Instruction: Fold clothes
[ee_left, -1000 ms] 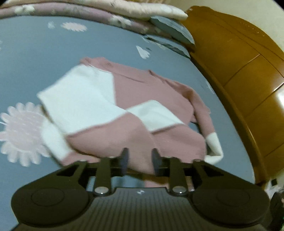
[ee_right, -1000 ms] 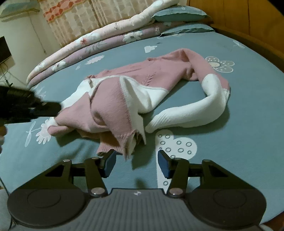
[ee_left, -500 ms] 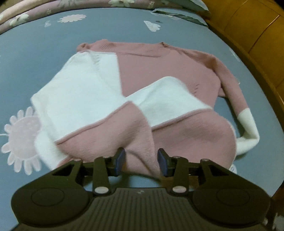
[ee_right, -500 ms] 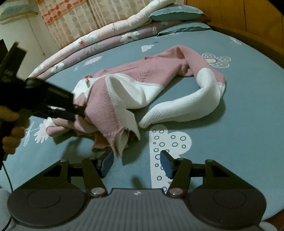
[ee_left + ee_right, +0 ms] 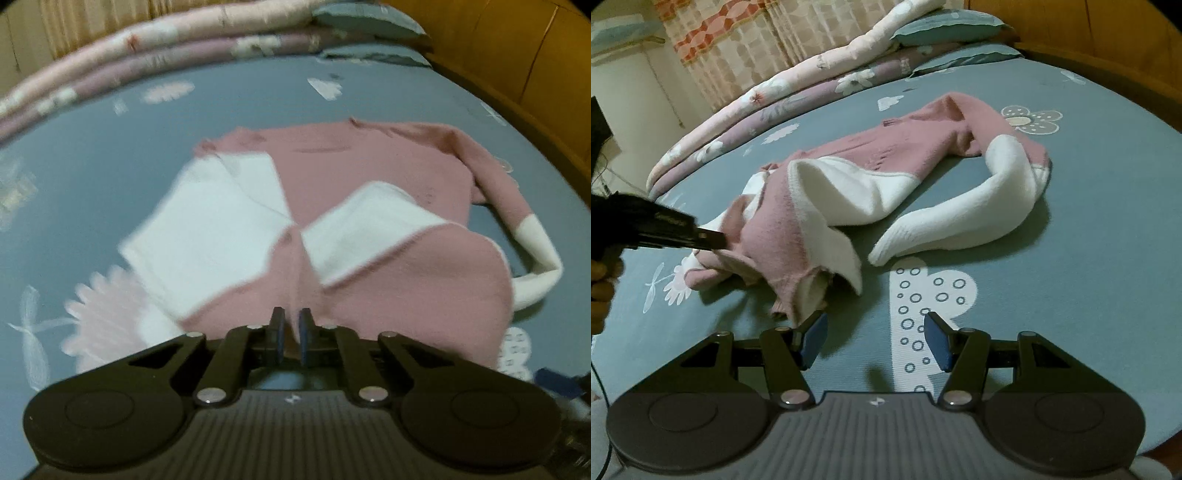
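Note:
A pink and white sweater lies rumpled on the blue bed sheet. My left gripper is shut on the sweater's pink hem fold, which runs up between the pads. In the right wrist view the sweater spreads across the bed, one long white sleeve curling toward me. The left gripper comes in there from the left and pinches the pink hem, with a hand behind it. My right gripper stands open just above the sheet, the ribbed hem corner touching its left pad.
Rolled quilts and pillows line the far side of the bed. A wooden headboard runs along the right. A curtain hangs behind. The sheet has flower and cloud prints.
The left gripper closed from open onto the pink hem and drew it up. The right gripper moved closer to the hem corner, still open.

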`<state>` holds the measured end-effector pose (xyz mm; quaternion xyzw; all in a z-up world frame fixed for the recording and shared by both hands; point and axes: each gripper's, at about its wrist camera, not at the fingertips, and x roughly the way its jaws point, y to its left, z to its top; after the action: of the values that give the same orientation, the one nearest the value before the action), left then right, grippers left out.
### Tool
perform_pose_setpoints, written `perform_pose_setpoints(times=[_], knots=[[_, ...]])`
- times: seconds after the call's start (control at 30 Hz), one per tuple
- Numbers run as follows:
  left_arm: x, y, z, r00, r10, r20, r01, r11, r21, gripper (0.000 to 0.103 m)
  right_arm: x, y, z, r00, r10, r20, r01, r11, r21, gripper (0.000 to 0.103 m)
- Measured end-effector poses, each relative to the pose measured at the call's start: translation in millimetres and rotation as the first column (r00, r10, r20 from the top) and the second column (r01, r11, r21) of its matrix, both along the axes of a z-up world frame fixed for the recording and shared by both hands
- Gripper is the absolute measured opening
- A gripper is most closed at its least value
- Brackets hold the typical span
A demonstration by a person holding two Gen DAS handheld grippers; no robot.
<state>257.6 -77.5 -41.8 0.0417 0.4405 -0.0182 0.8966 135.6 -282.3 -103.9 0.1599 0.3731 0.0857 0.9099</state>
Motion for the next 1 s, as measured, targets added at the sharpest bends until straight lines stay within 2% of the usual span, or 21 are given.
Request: perform_pose_setpoints(times=[0.03, 0.1, 0.23, 0.3, 0.37, 0.4, 0.5, 0.57, 0.63, 0.67, 0.73, 0.8, 0.87, 0.97, 1.0], knots=[[-0.8, 7.7, 3.9, 1.0, 0.014, 0.011, -0.014, 1.0, 0.018, 0.0, 0.2, -0.3, 0.1, 1.0, -0.001, -0.001, 0.001, 1.0, 0.003, 0.063], [0.3, 30.8, 10.9, 0.999, 0.052, 0.002, -0.052, 0.998, -0.02, 0.0, 0.7, 2.0, 1.0, 1.0, 0.002, -0.001, -0.002, 1.0, 0.001, 0.063], [-2.9, 59.6, 21.2, 0.995, 0.1, -0.023, -0.103, 0.979, -0.179, 0.0, 2.4, 7.9, 2.8, 1.0, 0.003, 0.001, -0.003, 1.0, -0.001, 0.063], [-5.3, 58.1, 20.9, 0.996, 0.082, -0.028, -0.086, 0.967, -0.238, 0.008, 4.3, 10.1, 6.2, 1.0, 0.007, 0.007, -0.007, 1.0, 0.01, 0.063], [-6.1, 49.1, 16.9, 0.998, 0.047, -0.039, -0.056, 0.964, -0.259, 0.022, 6.8, 12.5, 13.3, 0.999, 0.028, 0.03, -0.029, 0.999, 0.027, 0.063], [-6.8, 44.0, 14.8, 0.999, 0.032, -0.04, -0.041, 0.964, -0.262, 0.025, 8.1, 17.3, 18.3, 0.997, 0.06, 0.056, -0.061, 0.998, 0.02, 0.063], [-9.5, 36.2, 9.1, 0.999, 0.0, -0.042, -0.012, 0.957, -0.29, 0.034, 11.8, 36.4, 35.1, 0.972, 0.181, 0.147, -0.179, 0.983, -0.027, 0.062], [-10.8, 36.1, 5.6, 0.999, -0.008, -0.039, -0.005, 0.951, -0.31, 0.042, 14.3, 49.2, 46.3, 0.943, 0.262, 0.204, -0.254, 0.965, -0.064, 0.061], [-12.6, 39.5, 3.5, 0.999, -0.01, -0.035, -0.001, 0.949, -0.317, 0.043, 22.0, 67.7, 50.7, 0.906, 0.352, 0.236, -0.331, 0.935, -0.126, 0.058], [-14.1, 42.1, 2.5, 0.999, -0.009, -0.032, -0.001, 0.948, -0.317, 0.044, 29.7, 77.1, 49.6, 0.894, 0.385, 0.228, -0.355, 0.921, -0.161, 0.057], [-16.6, 50.7, 0.6, 0.999, -0.005, -0.032, -0.005, 0.947, -0.322, 0.047, 45.6, 90.1, 45.0, 0.892, 0.408, 0.193, -0.373, 0.908, -0.193, 0.052], [-18.7, 59.7, -1.7, 0.999, -0.001, -0.033, -0.01, 0.945, -0.327, 0.05, 54.1, 97.9, 43.4, 0.892, 0.418, 0.17, -0.386, 0.902, -0.192, 0.051], [-20.8, 70.9, -5.3, 0.999, 0.002, -0.032, -0.013, 0.943, -0.331, 0.056, 62.5, 105.6, 41.8, 0.892, 0.428, 0.146, -0.399, 0.897, -0.19, 0.05], [-23.3, 87.6, -11.1, 1.0, 0.012, -0.028, -0.021, 0.946, -0.324, 0.058, 75.1, 117.3, 39.3, 0.89, 0.443, 0.111, -0.419, 0.888, -0.187, 0.049], [-24.0, 92.4, -12.7, 1.0, 0.017, -0.026, -0.024, 0.947, -0.32, 0.059, 79.4, 121.2, 38.5, 0.889, 0.448, 0.099, -0.425, 0.886, -0.186, 0.039]])
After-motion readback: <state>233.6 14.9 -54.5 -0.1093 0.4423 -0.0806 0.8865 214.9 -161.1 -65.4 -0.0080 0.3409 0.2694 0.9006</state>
